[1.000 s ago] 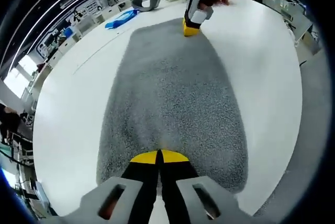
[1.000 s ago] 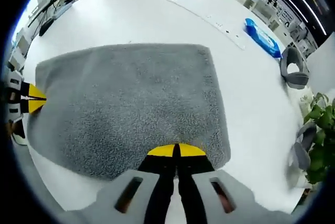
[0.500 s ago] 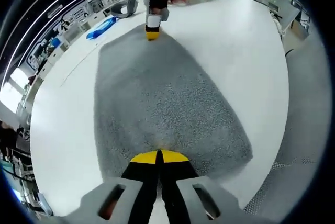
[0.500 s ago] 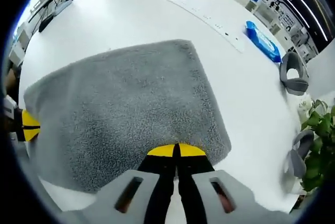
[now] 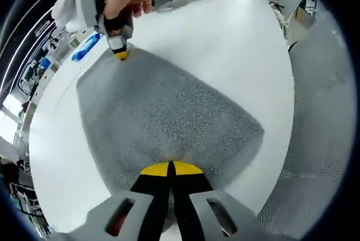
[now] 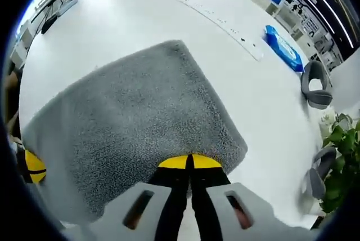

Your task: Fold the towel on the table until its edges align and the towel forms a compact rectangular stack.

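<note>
Across the white table (image 5: 236,44), centre frame, a grey towel (image 5: 163,117) is being held flat: left gripper (image 5: 171,168) clamped on its near edge, right gripper (image 6: 189,162) clamped on the opposite edge.

Brightness: both views bright and evenly lit, from overhead.
Glare: the glossy white tabletop (image 6: 140,16) nearly washes out; ceiling light strips streak the upper edges.
Shadows: soft, thin, along the grey terry towel (image 5: 163,117) border.
Distortion: strong fisheye bending toward the edges.
Focus: towel pile crisp centrally; background clutter soft.
</note>
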